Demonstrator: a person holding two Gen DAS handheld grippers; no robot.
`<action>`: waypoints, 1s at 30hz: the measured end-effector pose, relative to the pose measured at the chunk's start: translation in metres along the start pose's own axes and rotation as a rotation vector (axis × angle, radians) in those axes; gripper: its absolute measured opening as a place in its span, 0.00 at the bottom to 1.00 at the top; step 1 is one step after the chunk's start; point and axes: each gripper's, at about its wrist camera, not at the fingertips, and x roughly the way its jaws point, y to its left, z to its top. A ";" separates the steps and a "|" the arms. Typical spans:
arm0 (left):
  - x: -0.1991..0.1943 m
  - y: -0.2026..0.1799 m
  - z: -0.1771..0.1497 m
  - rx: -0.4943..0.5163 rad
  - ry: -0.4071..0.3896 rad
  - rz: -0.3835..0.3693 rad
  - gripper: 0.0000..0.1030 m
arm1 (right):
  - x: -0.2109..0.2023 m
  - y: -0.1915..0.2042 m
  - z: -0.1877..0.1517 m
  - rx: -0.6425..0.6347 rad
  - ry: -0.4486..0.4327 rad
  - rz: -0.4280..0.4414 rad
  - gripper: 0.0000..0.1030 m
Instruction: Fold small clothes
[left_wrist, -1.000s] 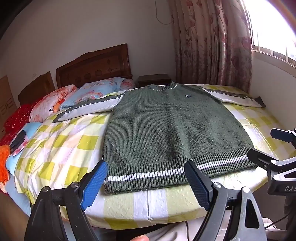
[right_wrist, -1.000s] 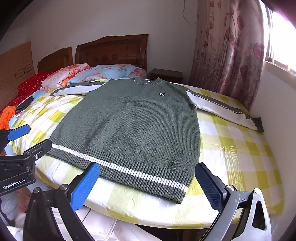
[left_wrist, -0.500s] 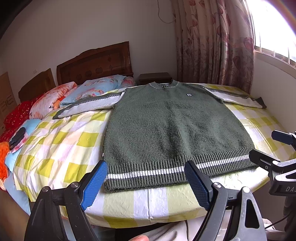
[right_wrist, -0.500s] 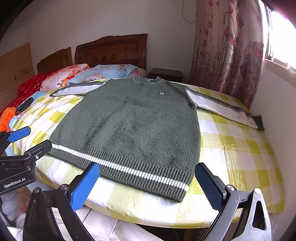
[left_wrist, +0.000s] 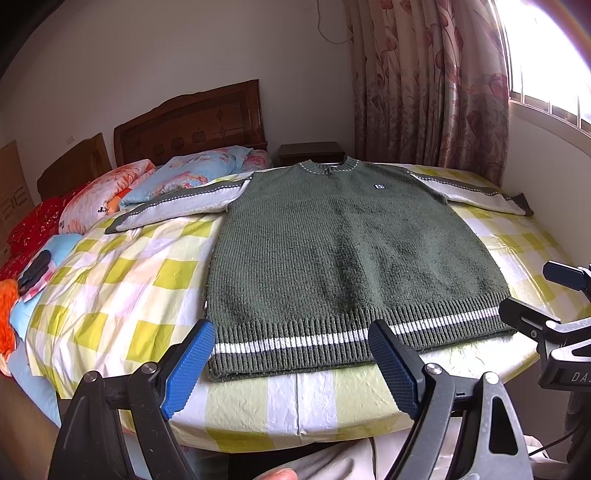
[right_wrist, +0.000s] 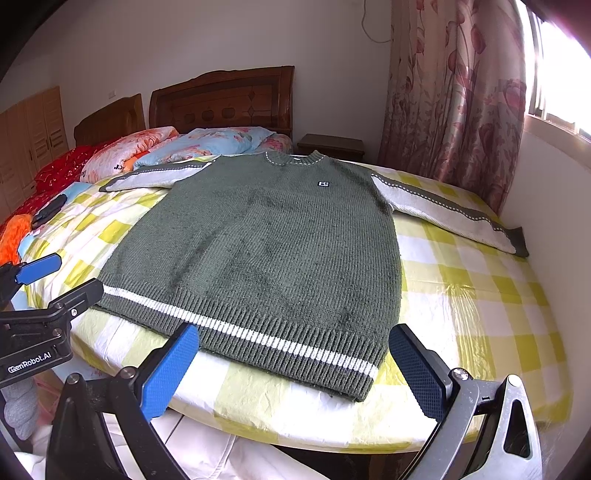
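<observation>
A dark green knit sweater (left_wrist: 343, 251) lies flat, face up, on the bed, hem toward me, both grey-white sleeves spread out sideways. It also shows in the right wrist view (right_wrist: 266, 254). My left gripper (left_wrist: 291, 365) is open and empty, just short of the hem's left half. My right gripper (right_wrist: 295, 369) is open and empty, just short of the hem's right corner. Each gripper shows at the edge of the other's view: the right one (left_wrist: 554, 299) and the left one (right_wrist: 48, 280).
The bed has a yellow-and-white checked cover (left_wrist: 122, 288). Pillows (left_wrist: 192, 173) and a wooden headboard (left_wrist: 192, 122) are at the far end. A dark flat object (left_wrist: 35, 271) and orange cloth (left_wrist: 5, 314) lie at the left. A wall (right_wrist: 554, 221) and curtain (right_wrist: 450, 92) bound the right side.
Both grippers have eased slightly closer to the sweater's hem and tilted a little; the sweater has not moved and both stay open.
</observation>
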 end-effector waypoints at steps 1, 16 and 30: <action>0.000 0.000 0.000 0.000 0.000 0.000 0.84 | 0.000 -0.001 -0.001 0.002 0.001 0.001 1.00; 0.002 0.001 0.000 -0.002 0.007 0.000 0.84 | 0.001 -0.004 -0.001 0.010 0.005 0.005 1.00; 0.002 0.001 0.000 -0.004 0.008 0.000 0.84 | 0.001 -0.004 -0.001 0.013 0.008 0.006 1.00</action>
